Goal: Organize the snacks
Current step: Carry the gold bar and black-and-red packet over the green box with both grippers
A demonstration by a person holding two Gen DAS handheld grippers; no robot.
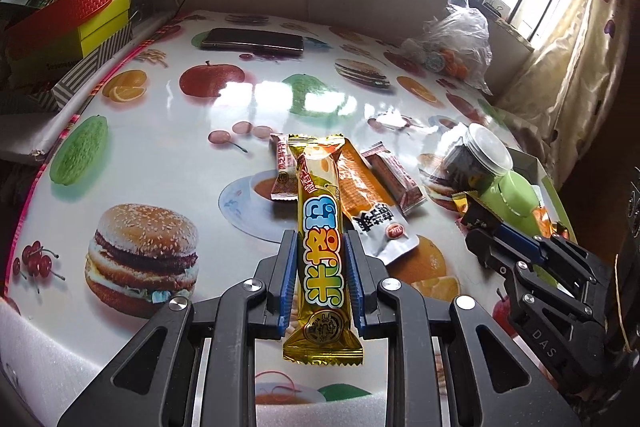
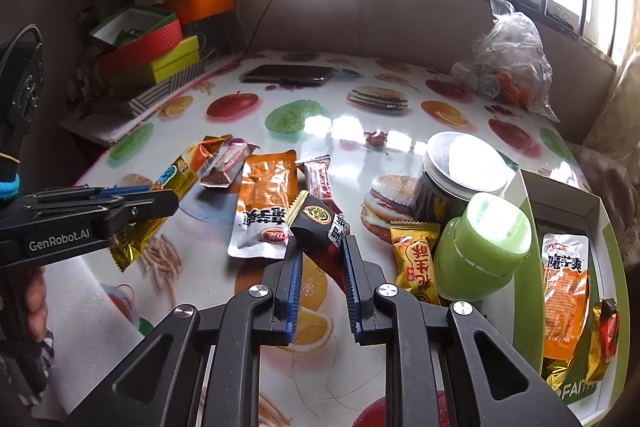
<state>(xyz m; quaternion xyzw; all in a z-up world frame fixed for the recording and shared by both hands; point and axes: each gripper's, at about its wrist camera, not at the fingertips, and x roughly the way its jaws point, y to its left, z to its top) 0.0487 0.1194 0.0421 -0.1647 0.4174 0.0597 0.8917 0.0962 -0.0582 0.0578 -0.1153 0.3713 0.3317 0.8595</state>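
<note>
My left gripper (image 1: 321, 239) is shut on a long gold snack bar (image 1: 322, 227) with coloured letters, held lengthwise above the fruit-print table (image 1: 168, 147). The right wrist view shows the same gripper (image 2: 160, 203) from the side at the left edge. My right gripper (image 2: 322, 243) is shut on a small black packet (image 2: 318, 223) with gold ends, lifted off the table. On the table lie an orange-and-white pouch (image 2: 264, 203), two red-brown wrapped bars (image 2: 320, 181) (image 2: 226, 167) and a yellow packet (image 2: 416, 259).
A green jar (image 2: 484, 247) and a clear jar (image 2: 452, 179) of dark contents stand right of the snacks. A white-and-green box (image 2: 568, 203) at the far right holds an orange pouch (image 2: 564, 299). A phone (image 2: 288, 73), a plastic bag (image 2: 508, 67) and stacked boxes (image 2: 152, 55) sit farther back.
</note>
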